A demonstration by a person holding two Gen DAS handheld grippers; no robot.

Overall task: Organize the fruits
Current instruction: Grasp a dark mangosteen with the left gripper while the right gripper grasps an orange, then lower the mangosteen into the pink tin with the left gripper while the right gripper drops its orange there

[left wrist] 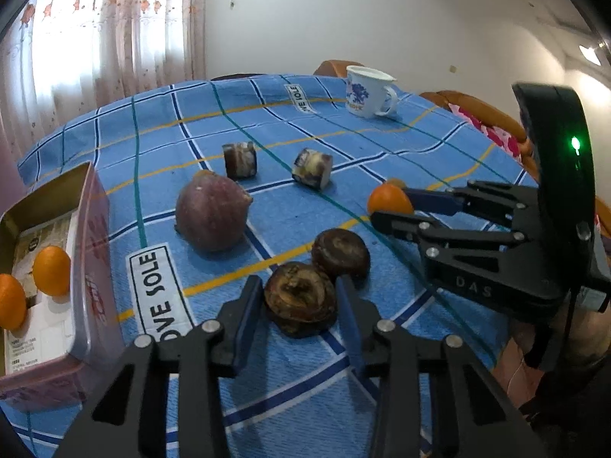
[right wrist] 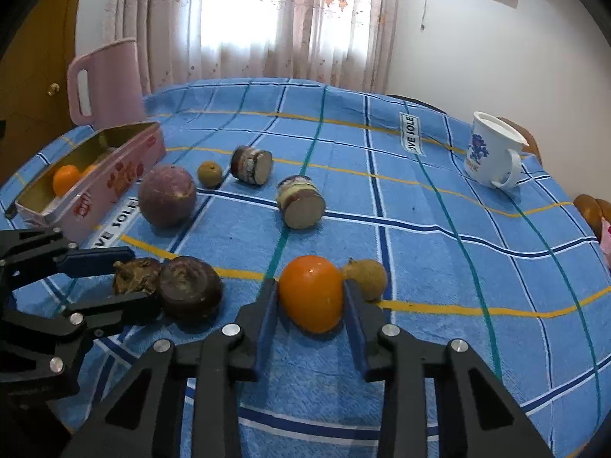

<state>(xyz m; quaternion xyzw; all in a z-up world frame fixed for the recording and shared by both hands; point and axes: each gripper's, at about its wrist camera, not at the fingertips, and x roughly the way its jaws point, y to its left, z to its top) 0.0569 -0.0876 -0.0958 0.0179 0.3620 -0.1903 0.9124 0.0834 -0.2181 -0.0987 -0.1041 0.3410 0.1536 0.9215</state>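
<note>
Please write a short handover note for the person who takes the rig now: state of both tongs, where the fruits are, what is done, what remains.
Left tongs: closed on a dark shrivelled fruit, still on the cloth.
Right tongs: closed on an orange, also still on the cloth.
Done: two oranges already lie in the pink tin.
Left on the blue checked cloth: second dark fruit, large purple fruit, two small brown fruits, two cut pieces.
Next, probably: lift both held fruits and carry them to the tin.
</note>
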